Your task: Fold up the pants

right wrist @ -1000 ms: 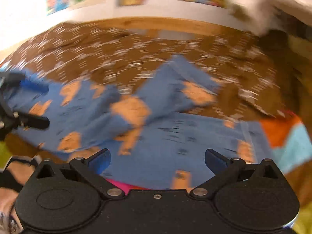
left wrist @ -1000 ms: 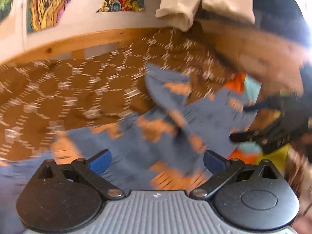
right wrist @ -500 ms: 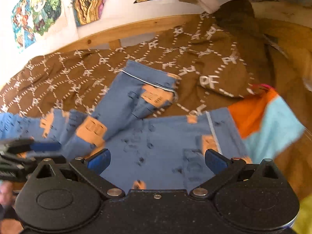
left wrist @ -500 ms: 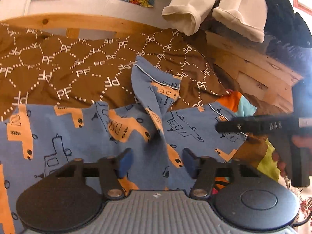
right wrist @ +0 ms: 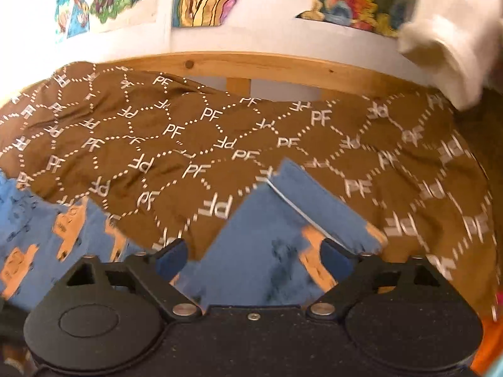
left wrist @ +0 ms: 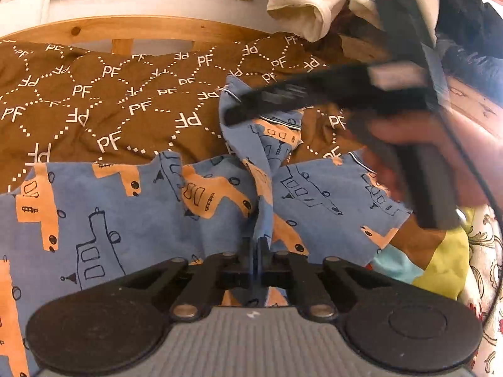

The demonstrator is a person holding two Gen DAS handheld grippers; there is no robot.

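The blue pants (left wrist: 103,220) with orange vehicle prints lie spread and rumpled across the near part of the bed, on a brown bedspread (left wrist: 103,100) patterned with white letters; one leg (right wrist: 283,220) is flipped up toward the wooden headboard rail (right wrist: 283,66), its piped hem showing. No clean fold is visible, so the task looks barely begun: the twisted leg has to be straightened and laid over its partner, then the length folded. The left gripper (left wrist: 256,248) has its jaws pressed together, pinching a raised ridge of pants fabric near the crotch seam. The right gripper (right wrist: 251,259), blurred in the left wrist view, hangs over the upturned leg with jaws spread but closing, cloth lying below and between them, not yet clamped. No container is in view; a pale garment (left wrist: 301,9) hangs at the bed's far right corner
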